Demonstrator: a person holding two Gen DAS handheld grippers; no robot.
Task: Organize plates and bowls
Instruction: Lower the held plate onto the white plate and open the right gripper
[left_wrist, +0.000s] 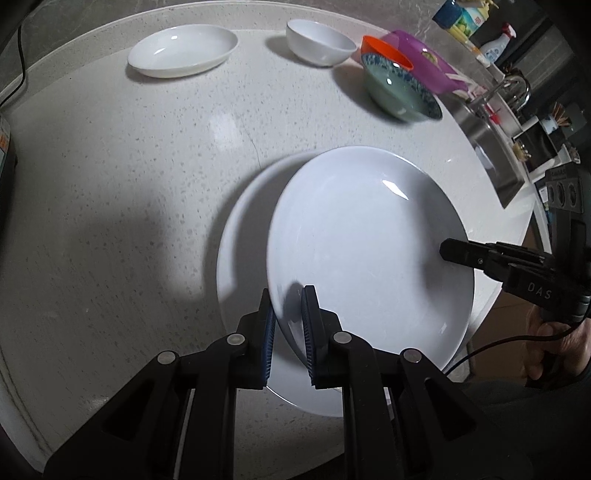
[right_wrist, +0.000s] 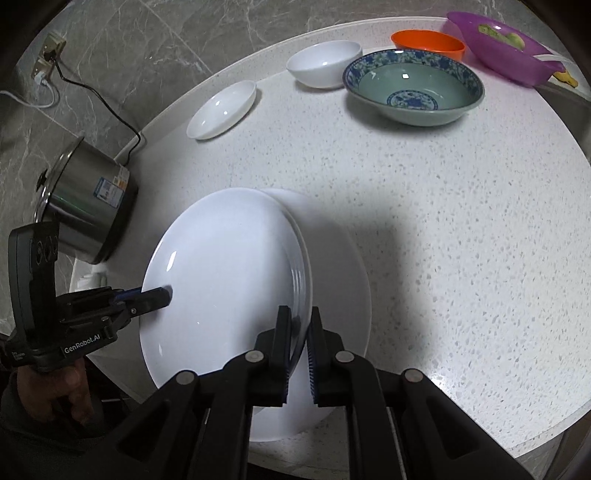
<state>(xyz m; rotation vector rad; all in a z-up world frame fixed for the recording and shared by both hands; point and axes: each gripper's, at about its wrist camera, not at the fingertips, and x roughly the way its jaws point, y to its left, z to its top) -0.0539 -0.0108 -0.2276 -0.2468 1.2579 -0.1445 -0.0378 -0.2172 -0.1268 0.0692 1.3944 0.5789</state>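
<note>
A large white plate (left_wrist: 369, 251) (right_wrist: 221, 277) is held by both grippers at opposite rims. My left gripper (left_wrist: 288, 297) (right_wrist: 166, 293) is shut on its near-left rim. On the far side of the rim my right gripper (right_wrist: 300, 313) (left_wrist: 447, 252) is shut too. The plate is over a second large white plate (left_wrist: 236, 240) (right_wrist: 343, 280) on the counter, offset from it; I cannot tell whether they touch. Further back stand a small white dish (left_wrist: 183, 50) (right_wrist: 221, 109), a white bowl (left_wrist: 319, 42) (right_wrist: 325, 62) and a blue-patterned green bowl (left_wrist: 399, 90) (right_wrist: 413, 92).
An orange bowl (right_wrist: 428, 42) and a purple plastic bowl (right_wrist: 502, 48) sit at the back of the speckled white counter (right_wrist: 461, 240). A steel pot (right_wrist: 88, 206) with a cord stands at the left edge. A sink (left_wrist: 491, 147) lies beyond the counter.
</note>
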